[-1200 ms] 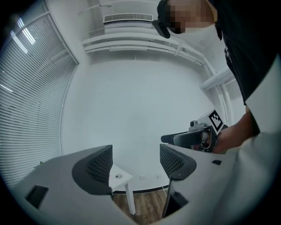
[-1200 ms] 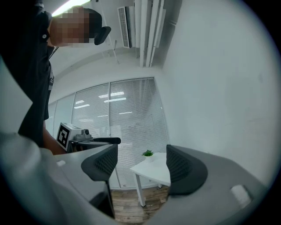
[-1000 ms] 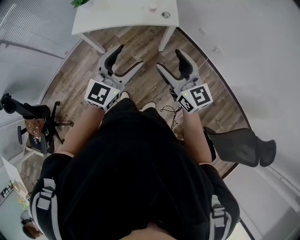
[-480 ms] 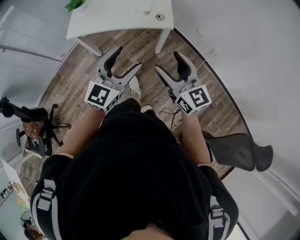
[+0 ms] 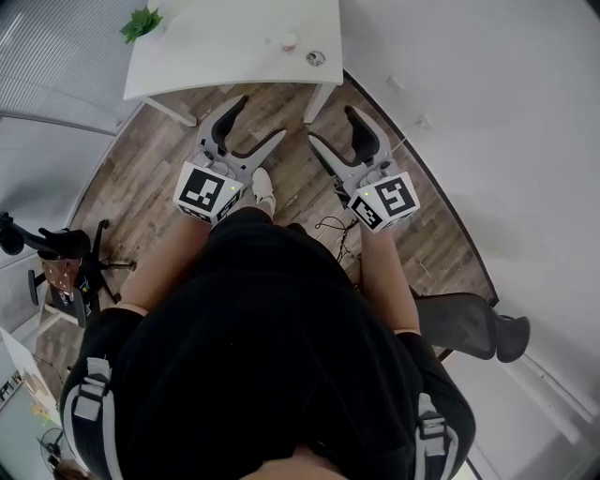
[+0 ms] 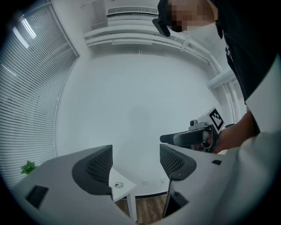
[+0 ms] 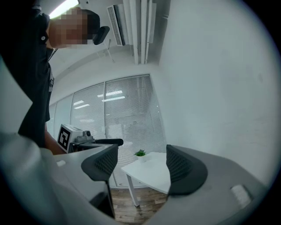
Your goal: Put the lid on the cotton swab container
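We hold both grippers over the floor (image 5: 155, 183), well short of the surface (image 5: 216, 52). Left gripper (image 6: 137, 165): fingers wide apart, nothing between. Right gripper (image 7: 142, 166): same, wide apart, empty. Round item (image 5: 316, 58) and pinkish item (image 5: 289, 41) sit near the surface's right edge; we can't tell container from lid. Plant (image 5: 141, 22) is at the left corner.
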